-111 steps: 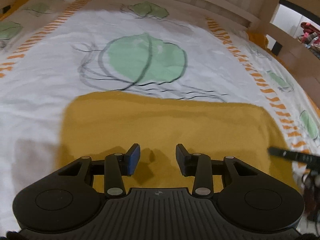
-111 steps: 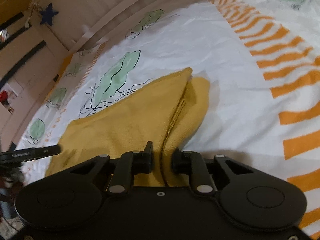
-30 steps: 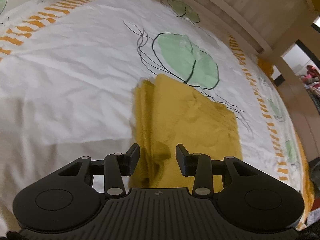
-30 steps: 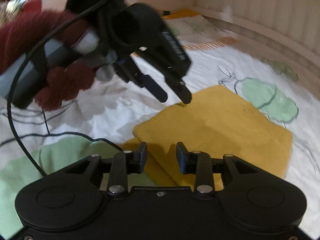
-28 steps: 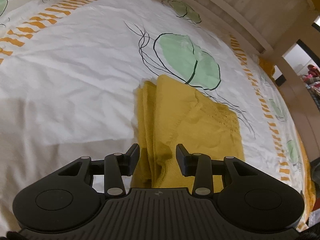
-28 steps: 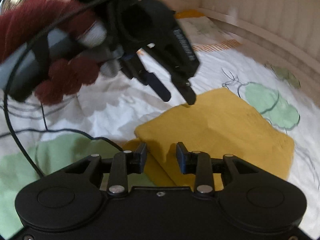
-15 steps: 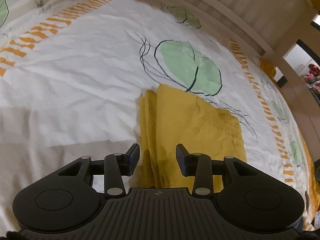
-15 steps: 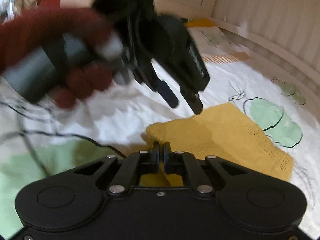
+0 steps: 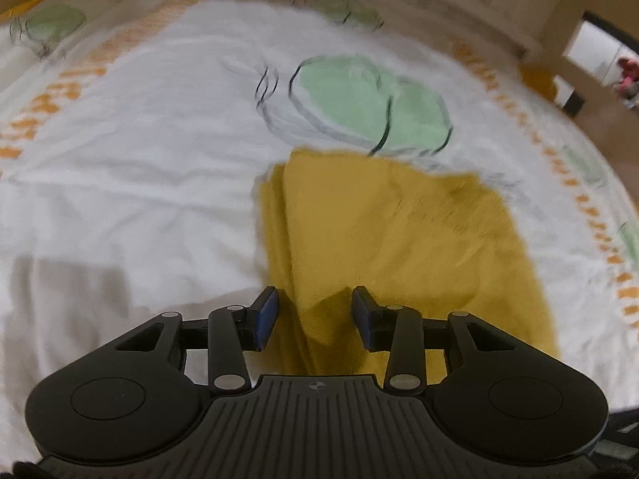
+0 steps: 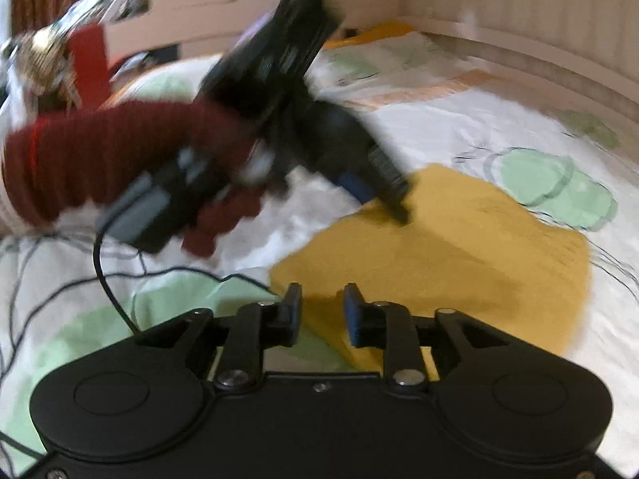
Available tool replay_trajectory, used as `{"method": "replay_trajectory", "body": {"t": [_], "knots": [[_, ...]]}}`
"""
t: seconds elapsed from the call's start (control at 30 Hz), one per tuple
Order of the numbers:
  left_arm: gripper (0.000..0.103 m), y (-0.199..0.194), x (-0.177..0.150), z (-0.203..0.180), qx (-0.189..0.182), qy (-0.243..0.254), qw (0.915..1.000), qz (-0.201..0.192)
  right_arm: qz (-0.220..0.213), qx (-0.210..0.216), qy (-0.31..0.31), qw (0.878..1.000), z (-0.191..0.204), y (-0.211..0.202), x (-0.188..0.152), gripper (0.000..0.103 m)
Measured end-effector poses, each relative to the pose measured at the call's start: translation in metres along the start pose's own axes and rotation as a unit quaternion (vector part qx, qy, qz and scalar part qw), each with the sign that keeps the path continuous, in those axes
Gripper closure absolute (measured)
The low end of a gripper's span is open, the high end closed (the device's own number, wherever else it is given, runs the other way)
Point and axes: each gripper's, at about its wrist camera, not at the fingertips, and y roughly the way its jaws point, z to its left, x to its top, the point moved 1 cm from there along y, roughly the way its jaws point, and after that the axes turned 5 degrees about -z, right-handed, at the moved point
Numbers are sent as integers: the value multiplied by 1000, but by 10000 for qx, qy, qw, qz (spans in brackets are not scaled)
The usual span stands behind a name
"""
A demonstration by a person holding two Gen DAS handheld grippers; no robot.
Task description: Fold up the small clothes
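Warm, dim indoor light — heavy motion blur, fisheye bending at the edges, soft shadows under the tools.

text: none you can read in either view | left hand-held gripper (image 9: 313, 315): you get only a small round crosshair mark on its ribbed body, no letters | same gripper seen from the right wrist (image 10: 383, 199): pale marks on its body, too blurred for you to read | bedsheet (image 9: 139, 151): drawn leaves and orange dashes, no writing
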Motion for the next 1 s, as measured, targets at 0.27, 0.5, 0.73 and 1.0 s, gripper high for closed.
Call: {"method": "replay_trajectory", "body": {"t": [0.27, 0.5, 0.73, 1.0], "knots": [[59, 1, -3, 14, -172, -547, 9983, 27, -22, -536, 898, 9945, -43, -14, -6, 68], [58, 2, -4, 22, -338, -866, 9957, 12, 476, -842, 1632, 9818, -76, -22, -34, 70], [57, -18, -19, 24, -621, -1304, 9894, 137, -342, -808, 2569, 9624, -121, -43, -27, 25], [51, -14, -26, 15, -666, -1141, 9906, 362, -356, -376, 3589, 9319, -175, -6, -33, 25]]}}
